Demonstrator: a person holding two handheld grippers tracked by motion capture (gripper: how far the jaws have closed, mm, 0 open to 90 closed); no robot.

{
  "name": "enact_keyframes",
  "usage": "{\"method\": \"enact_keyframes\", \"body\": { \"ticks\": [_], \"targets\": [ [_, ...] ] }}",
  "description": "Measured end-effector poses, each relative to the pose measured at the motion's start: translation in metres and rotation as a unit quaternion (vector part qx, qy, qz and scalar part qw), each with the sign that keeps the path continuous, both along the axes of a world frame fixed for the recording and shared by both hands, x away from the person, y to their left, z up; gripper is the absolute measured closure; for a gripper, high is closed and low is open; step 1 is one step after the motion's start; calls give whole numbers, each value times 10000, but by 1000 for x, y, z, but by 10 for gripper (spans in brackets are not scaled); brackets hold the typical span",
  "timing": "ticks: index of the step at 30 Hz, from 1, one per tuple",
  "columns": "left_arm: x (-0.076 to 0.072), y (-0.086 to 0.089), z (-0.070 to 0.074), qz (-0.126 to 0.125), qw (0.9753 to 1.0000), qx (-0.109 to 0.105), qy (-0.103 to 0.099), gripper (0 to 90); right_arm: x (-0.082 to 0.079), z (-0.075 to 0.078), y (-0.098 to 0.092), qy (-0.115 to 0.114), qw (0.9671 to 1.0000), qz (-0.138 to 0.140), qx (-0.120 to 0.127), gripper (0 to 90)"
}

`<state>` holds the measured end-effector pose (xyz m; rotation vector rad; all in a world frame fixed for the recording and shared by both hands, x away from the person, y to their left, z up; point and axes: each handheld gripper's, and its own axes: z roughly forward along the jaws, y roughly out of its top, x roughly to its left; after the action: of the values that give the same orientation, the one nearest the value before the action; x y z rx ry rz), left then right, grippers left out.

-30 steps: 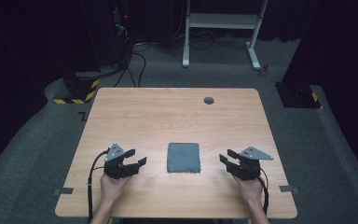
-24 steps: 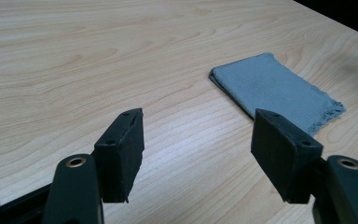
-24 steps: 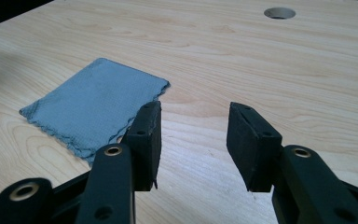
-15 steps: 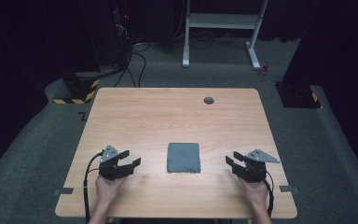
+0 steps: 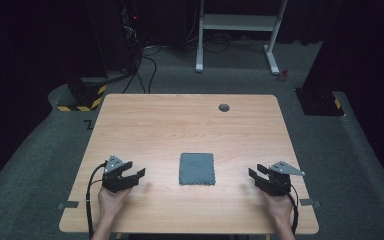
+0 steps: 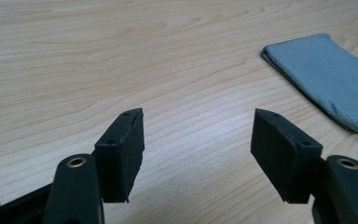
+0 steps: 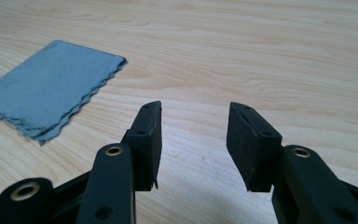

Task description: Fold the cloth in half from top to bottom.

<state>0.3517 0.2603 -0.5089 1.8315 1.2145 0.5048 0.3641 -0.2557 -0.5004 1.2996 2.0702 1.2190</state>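
Lower left of the frame, the left gripper (image 5: 136,175) rests low, fingers apart; lower right, the right gripper (image 5: 256,176) likewise, flanking a folded cloth (image 5: 197,168) on the desk (image 5: 180,125).

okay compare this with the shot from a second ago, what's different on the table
Both hands pulled back toward the person's edge of the table: the left gripper and the right gripper now sit a little nearer that edge. Both are open, holding nothing. The folded grey cloth lies where it was, between them and untouched.

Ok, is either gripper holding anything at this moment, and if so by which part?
Nothing is held. The left gripper and right gripper are both open over bare table, and the folded grey cloth lies untouched between them.
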Motion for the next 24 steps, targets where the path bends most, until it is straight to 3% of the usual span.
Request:
{"method": "enact_keyframes", "body": {
  "ticks": [8, 14, 24],
  "targets": [
    [4, 3, -4, 124, 9997, 193, 99, 353, 3, -6, -7, 107, 9997, -160, -135, 549],
    [7, 5, -10, 282, 9987, 399, 174, 350, 3, -10, -8, 176, 9983, -259, -483, 537],
    [9, 8, -15, 385, 9972, 578, 262, 348, 5, -17, -14, 295, 9970, -387, -602, 524]
  ]
}}
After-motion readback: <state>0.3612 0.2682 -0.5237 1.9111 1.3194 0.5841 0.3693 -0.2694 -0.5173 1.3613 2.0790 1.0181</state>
